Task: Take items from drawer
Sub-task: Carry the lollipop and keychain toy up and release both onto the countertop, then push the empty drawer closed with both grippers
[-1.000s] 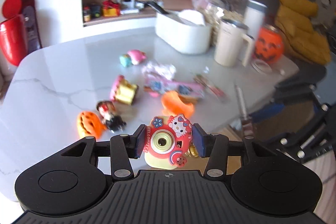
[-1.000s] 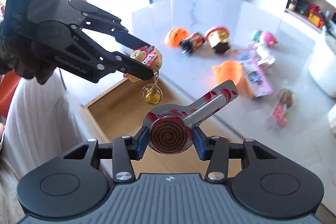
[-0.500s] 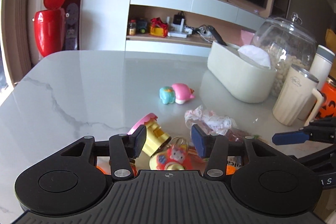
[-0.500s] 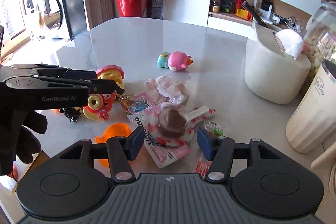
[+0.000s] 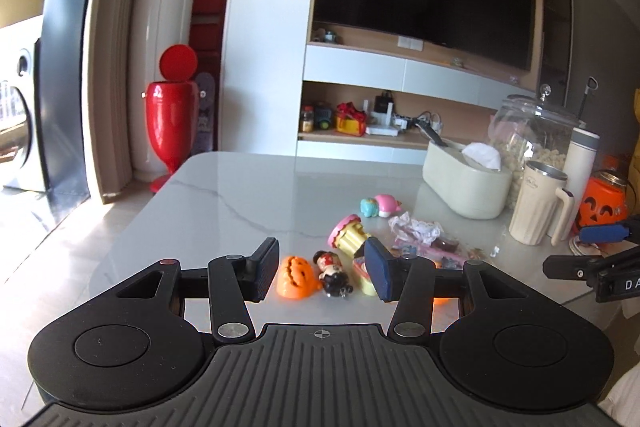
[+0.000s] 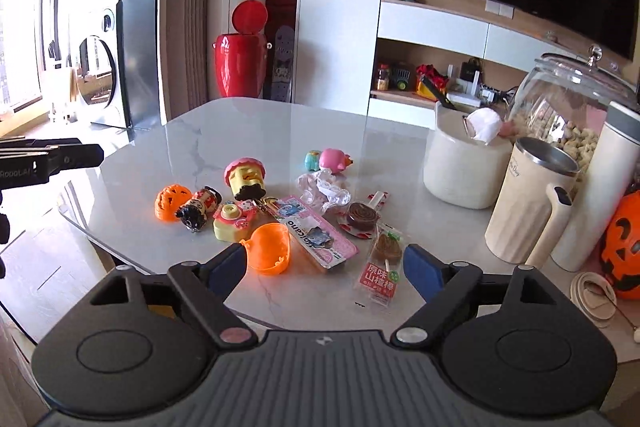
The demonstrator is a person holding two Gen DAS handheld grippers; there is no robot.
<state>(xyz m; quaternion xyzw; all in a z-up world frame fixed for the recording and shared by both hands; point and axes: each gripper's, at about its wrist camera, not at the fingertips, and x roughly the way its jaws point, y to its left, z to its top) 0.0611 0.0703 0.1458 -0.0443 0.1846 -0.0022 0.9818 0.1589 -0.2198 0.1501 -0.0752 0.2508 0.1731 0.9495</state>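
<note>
My left gripper [image 5: 324, 267] is open and holds nothing, hanging back from the near edge of the marble table [image 5: 248, 195]. Beyond its fingers lie an orange pumpkin [image 5: 295, 277], a small doll [image 5: 332, 271] and the yellow Hello Kitty camera toy [image 6: 232, 221]. The jaws of my right gripper [image 6: 326, 269] are opening, with nothing gripped between them. The brown swirl lollipop [image 6: 362, 217] lies on the table past them, near an orange half shell [image 6: 270, 247], a pink packet [image 6: 316, 233] and a candy packet [image 6: 382, 263]. No drawer shows in either view.
A white tissue box [image 6: 460, 167], a glass jar [image 6: 572, 107], a cream mug [image 6: 528, 203], a white flask [image 6: 600, 187] and a pumpkin bucket [image 6: 624, 247] crowd the table's right side. A red bin [image 6: 240, 67] stands on the floor beyond the table.
Both grippers swung from over the drawer to the table and let go: the camera toy and the lollipop now lie among the toys. Both jaws have spread and drawn back.
</note>
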